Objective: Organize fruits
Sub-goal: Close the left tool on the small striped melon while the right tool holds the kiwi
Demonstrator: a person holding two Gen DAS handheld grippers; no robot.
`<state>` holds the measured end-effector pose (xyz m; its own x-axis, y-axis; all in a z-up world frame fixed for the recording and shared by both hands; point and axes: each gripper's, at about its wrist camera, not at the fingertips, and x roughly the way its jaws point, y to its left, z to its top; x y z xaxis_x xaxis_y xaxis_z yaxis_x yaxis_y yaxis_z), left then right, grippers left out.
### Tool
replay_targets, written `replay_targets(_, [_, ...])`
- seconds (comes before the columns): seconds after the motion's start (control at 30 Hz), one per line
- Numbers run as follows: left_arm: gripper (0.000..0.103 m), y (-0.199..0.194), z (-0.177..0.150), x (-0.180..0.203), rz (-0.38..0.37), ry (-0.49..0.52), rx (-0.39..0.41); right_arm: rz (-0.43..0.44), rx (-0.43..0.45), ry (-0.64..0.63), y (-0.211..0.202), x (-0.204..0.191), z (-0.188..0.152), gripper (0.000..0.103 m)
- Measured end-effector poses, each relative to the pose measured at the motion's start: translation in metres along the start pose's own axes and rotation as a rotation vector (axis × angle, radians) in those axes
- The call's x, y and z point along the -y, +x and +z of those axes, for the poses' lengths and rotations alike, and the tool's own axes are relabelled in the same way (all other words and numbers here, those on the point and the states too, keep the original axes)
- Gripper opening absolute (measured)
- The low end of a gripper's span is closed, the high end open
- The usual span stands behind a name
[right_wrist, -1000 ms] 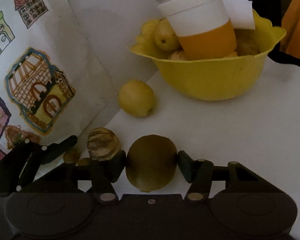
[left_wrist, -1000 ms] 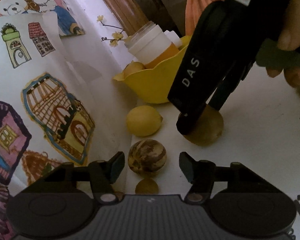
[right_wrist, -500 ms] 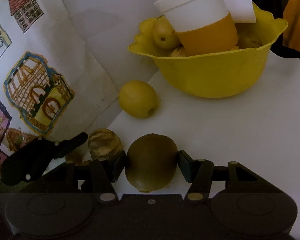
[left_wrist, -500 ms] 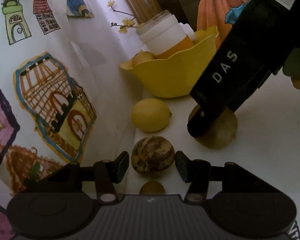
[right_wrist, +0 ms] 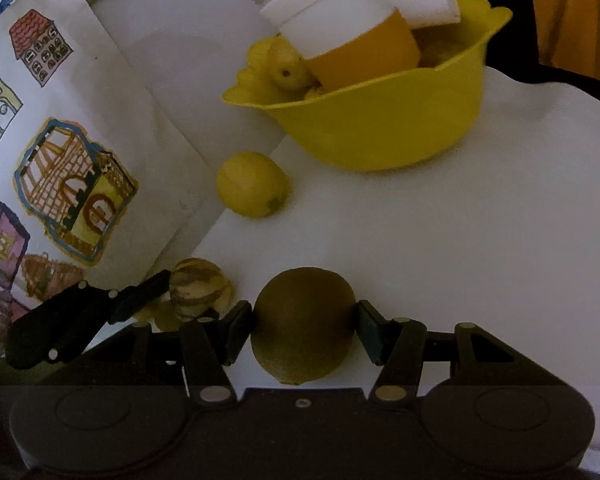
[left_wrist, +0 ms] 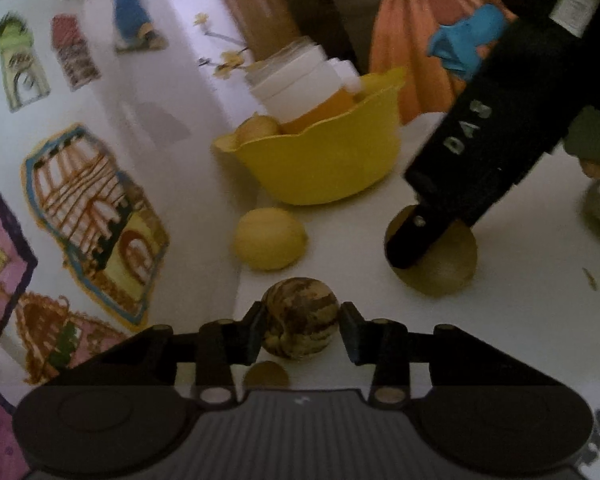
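My left gripper (left_wrist: 300, 326) is shut on a striped brown-and-cream round fruit (left_wrist: 299, 322); it also shows in the right wrist view (right_wrist: 200, 294). My right gripper (right_wrist: 303, 326) is shut on a brown kiwi (right_wrist: 303, 330), seen from the left wrist view (left_wrist: 444, 264) under the right gripper's black body. A lemon (left_wrist: 269, 238) lies on the white table beyond both. The yellow bowl (right_wrist: 380, 128) stands behind it, holding some yellow fruit and an orange-and-white cup (right_wrist: 348, 36).
A cloth with drawn houses (left_wrist: 96, 208) hangs along the left. A small brown fruit (left_wrist: 266, 376) lies just under my left gripper. An orange curtain (left_wrist: 412, 40) hangs at the back. The white table (right_wrist: 460, 240) spreads to the right.
My left gripper moved forward and closed on the striped fruit. The right gripper, holding the kiwi, has lifted and tilted; the bowl now sits farther right in its view.
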<state>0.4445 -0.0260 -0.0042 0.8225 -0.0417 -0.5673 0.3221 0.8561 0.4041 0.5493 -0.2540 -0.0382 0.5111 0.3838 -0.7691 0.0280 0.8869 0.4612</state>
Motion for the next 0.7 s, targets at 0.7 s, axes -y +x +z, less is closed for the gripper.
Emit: replay_targets(0.7, [0.032, -0.040, -0.013, 0.011, -0.111, -0.050, 0.015, 0.013, -0.047, 0.006, -0.023, 0.001, -0.031, 0.058])
